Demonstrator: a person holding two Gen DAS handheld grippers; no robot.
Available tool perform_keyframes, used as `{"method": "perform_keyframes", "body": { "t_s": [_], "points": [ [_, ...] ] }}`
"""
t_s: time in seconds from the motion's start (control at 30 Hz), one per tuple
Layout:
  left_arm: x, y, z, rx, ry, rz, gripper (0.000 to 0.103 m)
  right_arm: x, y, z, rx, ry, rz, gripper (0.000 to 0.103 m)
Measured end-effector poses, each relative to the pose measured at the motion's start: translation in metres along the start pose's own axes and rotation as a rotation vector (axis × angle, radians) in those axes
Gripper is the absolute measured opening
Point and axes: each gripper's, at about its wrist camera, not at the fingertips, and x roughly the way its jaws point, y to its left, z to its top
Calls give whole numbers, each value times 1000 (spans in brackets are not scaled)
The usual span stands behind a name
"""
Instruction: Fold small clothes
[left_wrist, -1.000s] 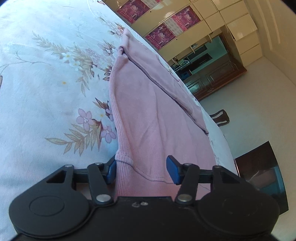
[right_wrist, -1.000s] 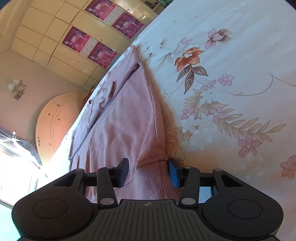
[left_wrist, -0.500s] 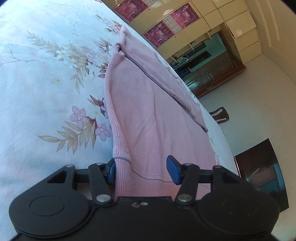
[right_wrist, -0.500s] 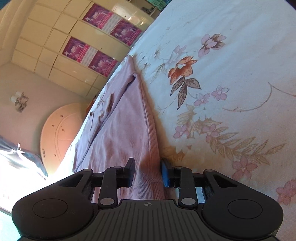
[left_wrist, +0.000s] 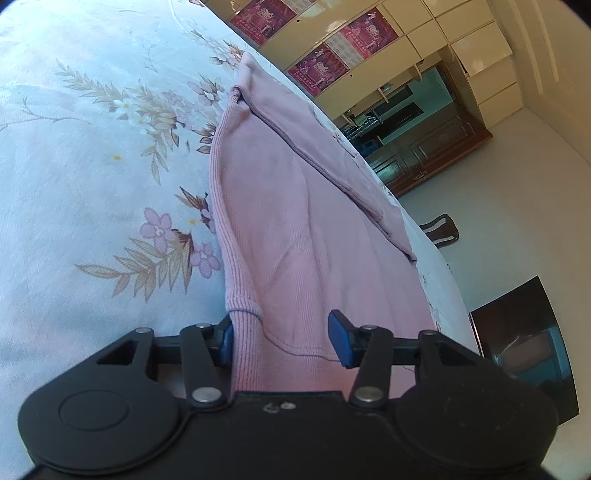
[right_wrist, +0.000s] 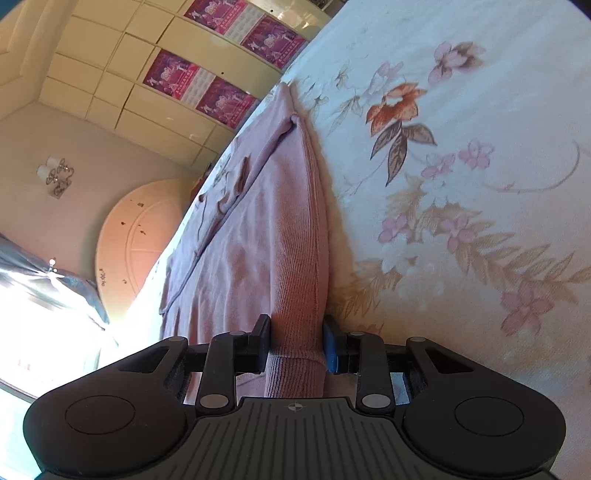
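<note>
While the pink garment (left_wrist: 295, 221) lies along the bed's (left_wrist: 74, 184) edge, my right hand-held gripper (right_wrist: 295, 343) pinches its ribbed hem; my left hand-held gripper (left_wrist: 280, 338), closing, straddles it. Posters' (right_wrist: 207, 85) writing unreadable.

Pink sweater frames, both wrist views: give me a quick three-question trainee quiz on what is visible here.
1. True or false: the pink sweater lies on a floral sheet.
2. Which gripper has both pads pressed on the ribbed hem: A left gripper, B right gripper?
3. Fill in: the posters on the cabinets are mainly ____.

Key: 1 true. 2 B; the left's jaws have just been closing, with a gap beside its right pad. 3 magenta.
</note>
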Motion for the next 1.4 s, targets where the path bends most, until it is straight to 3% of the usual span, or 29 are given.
{"method": "perform_keyframes", "body": {
  "t_s": [0.07, 0.33, 0.47, 0.53, 0.57, 0.6, 0.67, 0.77, 0.83, 0.9, 0.97, 1.13, 1.2, 1.27, 1.3, 1.4],
  "points": [
    [-2, 2, -3, -9, -4, -6, 48, -4, -7, 3, 35, -13, -3, 31],
    [-7, 7, -8, -27, -10, -31, 49, -11, -24, -17, 136, 81, 97, 31],
    [-2, 9, -1, -56, -1, -41, 46, -9, -34, -8, 211, 49, 162, 31],
    [1, 6, 0, -38, 3, -2, 30, -8, -31, -5, 196, 41, 154, 30],
    [3, 4, 0, -11, 14, 50, 6, -8, -21, -5, 150, 37, 147, 13],
    [3, 2, 0, -8, 9, 58, 4, -10, -16, -5, 118, 28, 138, 13],
    [-12, -5, 0, 6, -72, 1, 4, -24, -4, -3, 100, -29, 157, 7],
    [-31, -10, -1, 20, -167, -37, 4, -43, 8, 1, 38, -83, 190, 7],
    [-25, -2, -5, 24, -131, 23, 4, -39, 3, -2, 12, -53, 153, 7],
    [-8, 9, -13, 10, -58, 99, 5, -19, -8, -11, 19, 19, 56, 7],
    [-11, 16, -15, -60, -87, 62, 5, -12, -11, -18, 48, 39, 39, 7],
    [-11, 21, -13, -83, -89, 54, 9, -11, -9, -19, 62, 39, 46, 7],
    [-11, 24, -13, -107, -86, 39, 9, -8, -9, -17, 75, 49, 31, 15],
    [-10, 22, -13, -87, -82, 52, 7, -7, -7, -19, 59, 41, 24, 13],
    [-10, 21, -13, -81, -82, 56, 5, -7, -5, -19, 51, 39, 16, 7],
    [-17, 11, -12, -47, -119, 51, 5, -20, 0, -15, 76, -26, 63, 7]
  ]
}}
